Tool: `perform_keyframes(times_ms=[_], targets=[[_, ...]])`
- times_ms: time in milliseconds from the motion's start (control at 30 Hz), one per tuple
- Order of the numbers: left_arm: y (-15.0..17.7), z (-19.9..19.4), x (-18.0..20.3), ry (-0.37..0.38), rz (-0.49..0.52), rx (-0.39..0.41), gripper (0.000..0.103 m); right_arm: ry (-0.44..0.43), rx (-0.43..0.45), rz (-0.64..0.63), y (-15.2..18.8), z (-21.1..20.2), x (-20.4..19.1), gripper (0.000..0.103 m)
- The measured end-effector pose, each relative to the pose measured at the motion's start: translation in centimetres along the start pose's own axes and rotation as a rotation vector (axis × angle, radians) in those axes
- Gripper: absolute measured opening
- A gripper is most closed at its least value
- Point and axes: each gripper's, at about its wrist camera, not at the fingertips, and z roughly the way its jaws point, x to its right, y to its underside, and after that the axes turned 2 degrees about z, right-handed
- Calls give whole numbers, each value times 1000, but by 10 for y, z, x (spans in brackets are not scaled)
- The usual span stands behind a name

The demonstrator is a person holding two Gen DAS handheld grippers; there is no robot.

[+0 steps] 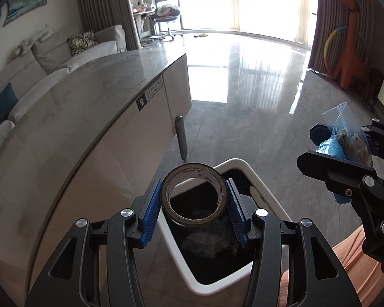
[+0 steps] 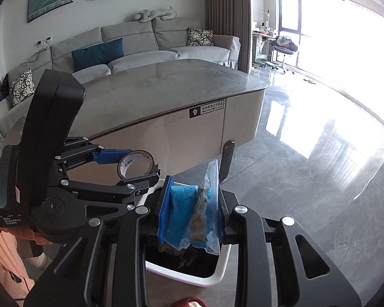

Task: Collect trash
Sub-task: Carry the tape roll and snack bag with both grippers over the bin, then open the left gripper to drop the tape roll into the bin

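Observation:
My left gripper (image 1: 194, 199) is shut on a brown tape roll (image 1: 178, 218) and holds it above the open white trash bin (image 1: 258, 179). The bin has a dark inside with some trash in it. My right gripper (image 2: 192, 211) is shut on a clear plastic bag with blue and brownish scraps (image 2: 197, 215) and holds it over the same bin (image 2: 217, 271). In the left wrist view the right gripper (image 1: 345, 151) with the bag (image 1: 345, 140) hangs at the right. In the right wrist view the left gripper (image 2: 138, 165) with the tape roll (image 2: 134, 165) is at the left.
A large grey-topped coffee table (image 1: 89, 94) stands just left of the bin, with a grey sofa (image 2: 146, 48) behind it. The glossy grey floor (image 1: 243, 102) spreads to the right toward bright windows. An orange giraffe toy (image 1: 350, 46) stands by the right wall.

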Motion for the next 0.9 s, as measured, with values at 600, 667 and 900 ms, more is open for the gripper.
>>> perform_keyframes(times_ms=[600, 667, 900], targets=[[19, 71, 20, 64, 43, -111, 50, -16, -106, 59, 36, 53, 21, 30], [24, 81, 18, 59, 46, -128, 50, -22, -118, 65, 36, 65, 23, 30], [37, 114, 16, 90, 34, -200, 50, -11, -145, 55, 43, 87, 22, 30]])
